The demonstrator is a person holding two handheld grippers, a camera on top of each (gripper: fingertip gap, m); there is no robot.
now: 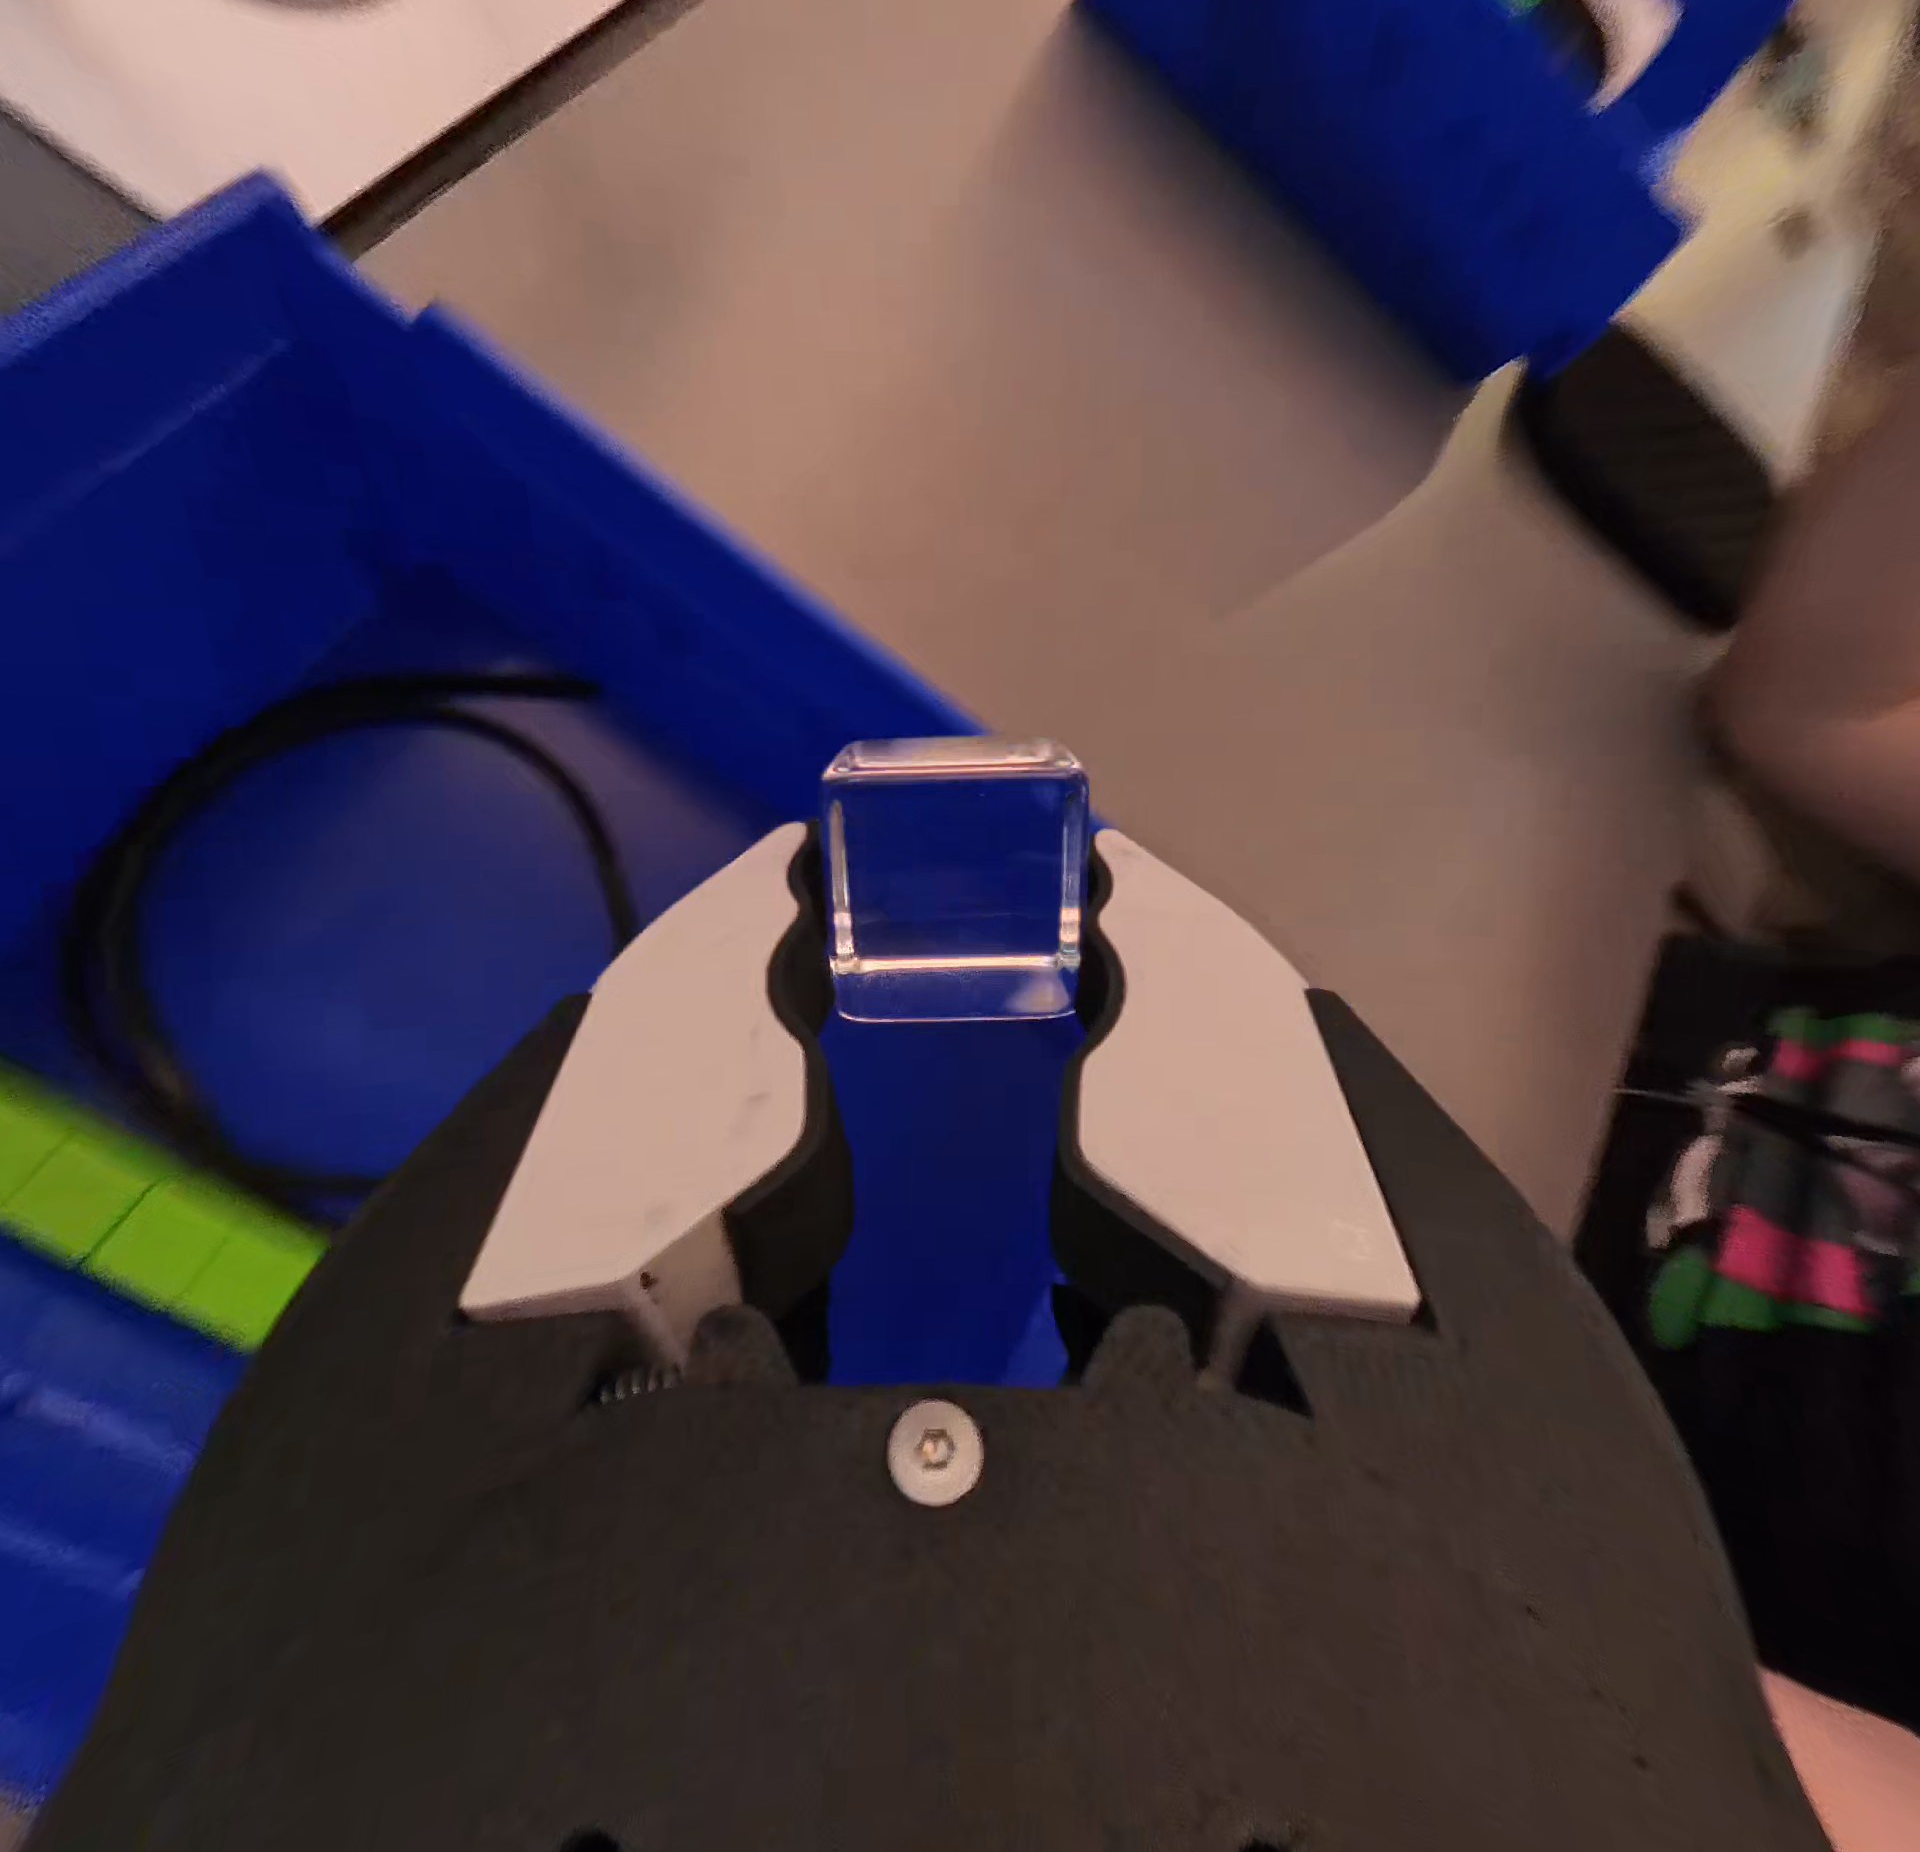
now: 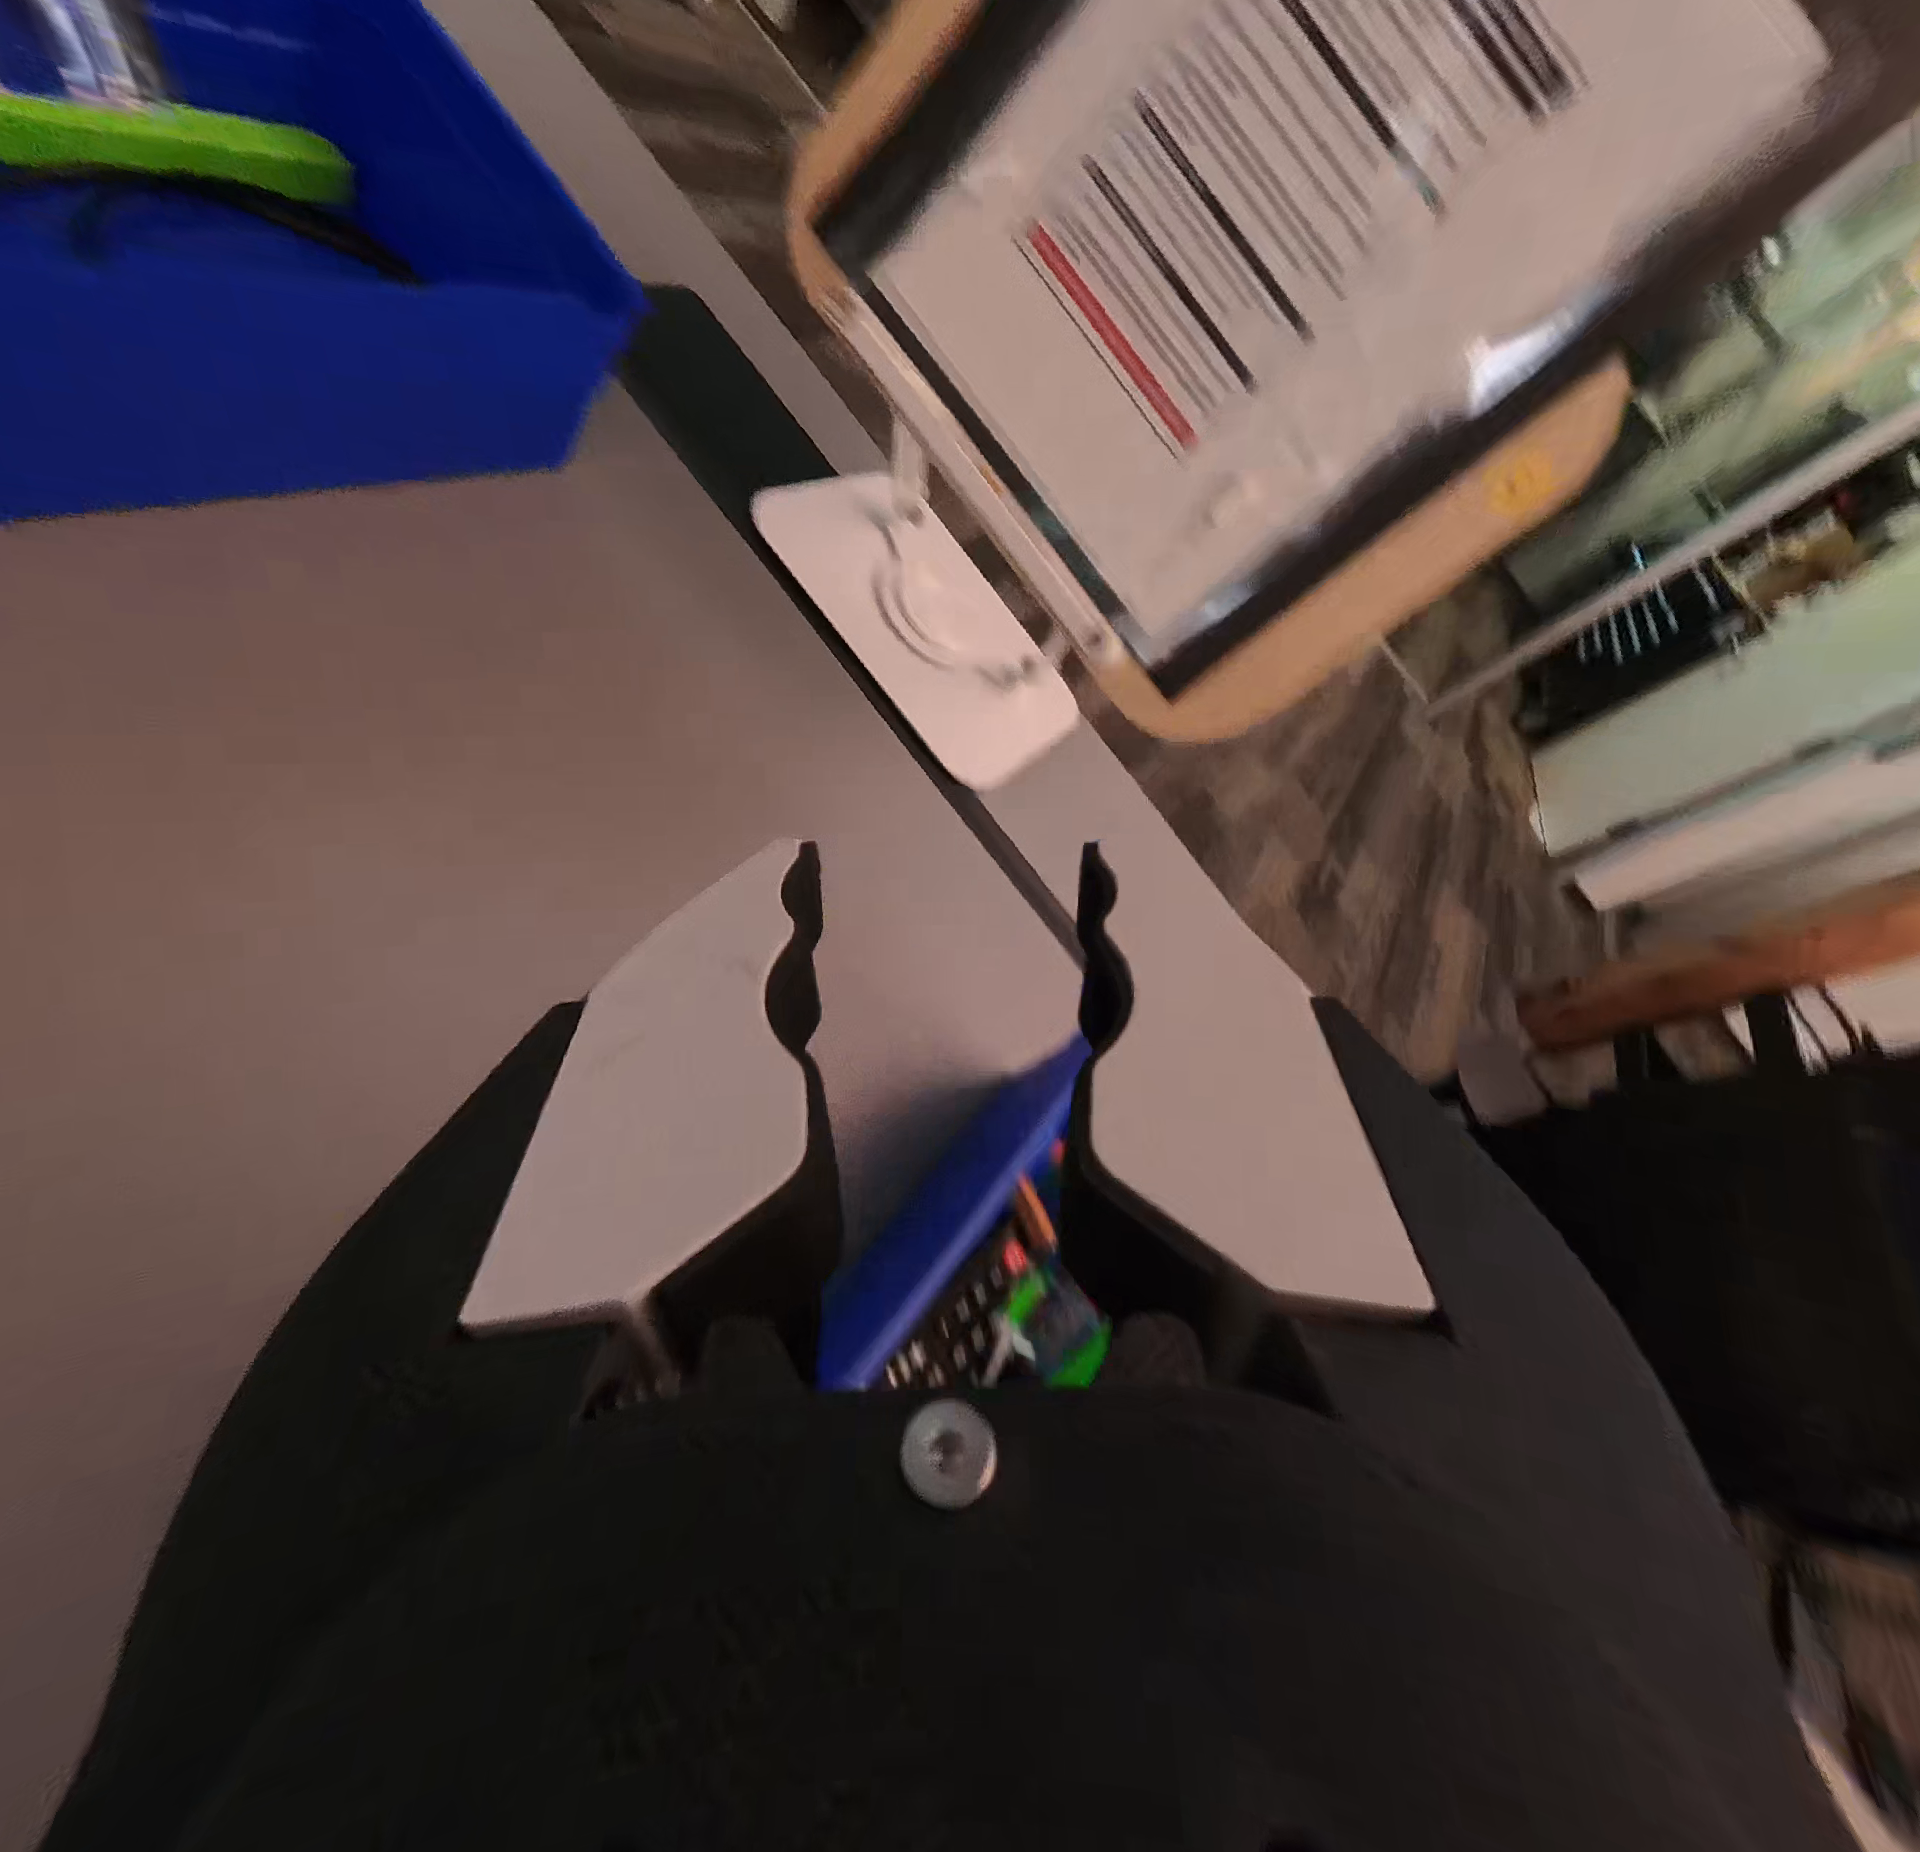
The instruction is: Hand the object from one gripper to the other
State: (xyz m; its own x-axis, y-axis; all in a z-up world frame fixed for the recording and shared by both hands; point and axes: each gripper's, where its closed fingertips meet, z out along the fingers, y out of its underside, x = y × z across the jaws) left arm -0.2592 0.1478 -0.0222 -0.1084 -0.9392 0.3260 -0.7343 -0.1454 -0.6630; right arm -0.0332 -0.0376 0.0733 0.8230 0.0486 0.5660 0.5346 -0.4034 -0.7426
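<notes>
**Clear cube clamped in the left gripper, right gripper empty**

We see a plain grey tabletop (image 1: 1039, 400) under both grippers. In the left wrist view a blue bin (image 1: 312, 576) lies at 9 o'clock, with a looped black cable (image 1: 135, 929) and a green strip (image 1: 125, 1210) inside it; a second blue bin (image 1: 1382, 140) sits at 1 o'clock, and a white sheet (image 1: 312, 46) at 11 o'clock. The frame is blurred toward its edges.

The left gripper (image 1: 954, 898) is clenched on a clear cube (image 1: 954, 888), which sits between the fingertips at the centre of the view, above the near bin's edge. Its sides look about equal, so we cannot name a long axis; one flat face turns toward the camera and the side faces press against the pads.

Only the right wrist view shows the room: a tilted monitor (image 2: 1299, 275) at 1 o'clock, its white base (image 2: 914, 618) on the table edge, and patterned floor (image 2: 1351, 846) at 3 o'clock. There the right gripper (image 2: 948, 867) stands released, fingers apart with nothing between them. The cube does not appear in that view.
</notes>
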